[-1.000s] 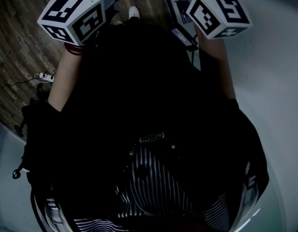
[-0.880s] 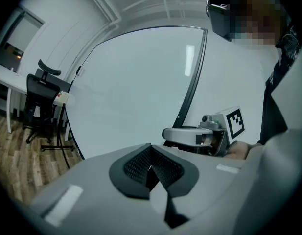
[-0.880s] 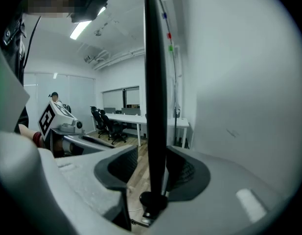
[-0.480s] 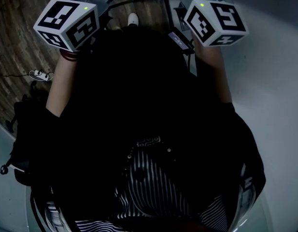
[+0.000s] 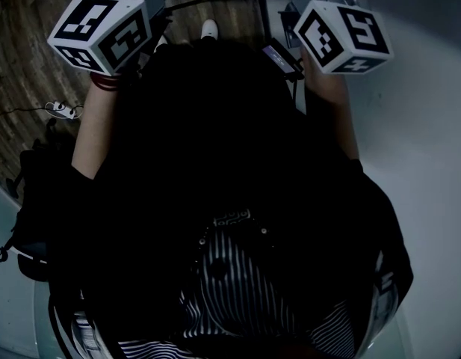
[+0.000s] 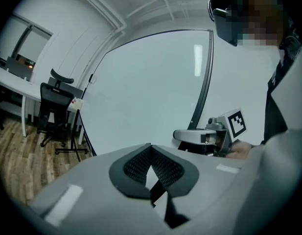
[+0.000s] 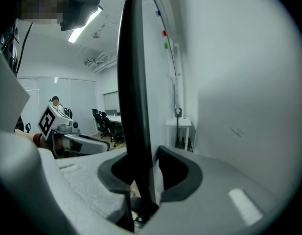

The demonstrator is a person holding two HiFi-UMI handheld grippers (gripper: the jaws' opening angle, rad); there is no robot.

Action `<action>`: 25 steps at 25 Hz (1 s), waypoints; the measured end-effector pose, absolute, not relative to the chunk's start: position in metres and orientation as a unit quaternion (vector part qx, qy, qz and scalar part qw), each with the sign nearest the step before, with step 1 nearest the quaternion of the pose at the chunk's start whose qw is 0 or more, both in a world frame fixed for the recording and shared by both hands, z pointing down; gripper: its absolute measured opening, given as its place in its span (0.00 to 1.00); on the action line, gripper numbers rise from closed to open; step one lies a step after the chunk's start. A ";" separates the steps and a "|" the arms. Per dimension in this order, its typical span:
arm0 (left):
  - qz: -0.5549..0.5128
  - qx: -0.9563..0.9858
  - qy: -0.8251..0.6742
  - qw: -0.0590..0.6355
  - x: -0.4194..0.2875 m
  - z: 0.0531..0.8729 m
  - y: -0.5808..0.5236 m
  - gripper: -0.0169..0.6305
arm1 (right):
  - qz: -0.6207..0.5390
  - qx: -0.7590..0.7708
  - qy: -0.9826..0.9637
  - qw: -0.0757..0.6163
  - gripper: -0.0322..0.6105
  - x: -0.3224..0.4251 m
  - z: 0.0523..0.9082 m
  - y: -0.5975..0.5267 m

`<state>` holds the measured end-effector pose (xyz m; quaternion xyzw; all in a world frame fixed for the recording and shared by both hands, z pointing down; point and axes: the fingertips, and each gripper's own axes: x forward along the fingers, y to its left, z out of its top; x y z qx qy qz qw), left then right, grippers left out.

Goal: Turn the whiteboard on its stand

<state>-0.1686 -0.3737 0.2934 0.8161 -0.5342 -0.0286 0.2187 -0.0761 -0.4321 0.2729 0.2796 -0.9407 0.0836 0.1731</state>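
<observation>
So the right gripper (image 7: 141, 159) is clamped on the black metal frame edge (image 7: 133, 82) of the big white whiteboard (image 6: 151, 92), with that strip running straight up between its pads. The left gripper (image 6: 151, 148) is pinched together, tips touching, and faces the board's white face off to the side of that edge. My guess is the panel's rigid but bulky, and the frame's smooth enough to slip. I'd grip the edge well out from the board's middle and swing it slowly.
</observation>
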 end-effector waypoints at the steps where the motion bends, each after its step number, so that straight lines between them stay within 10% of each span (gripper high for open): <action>1: -0.028 0.814 -0.538 0.218 -0.172 0.294 -0.373 0.03 | 0.082 0.280 -0.941 0.172 0.23 -0.076 0.273 -0.434; 25: -0.020 0.797 -0.559 0.229 -0.211 0.309 -0.342 0.03 | 0.082 0.293 -0.940 0.152 0.22 -0.146 0.264 -0.481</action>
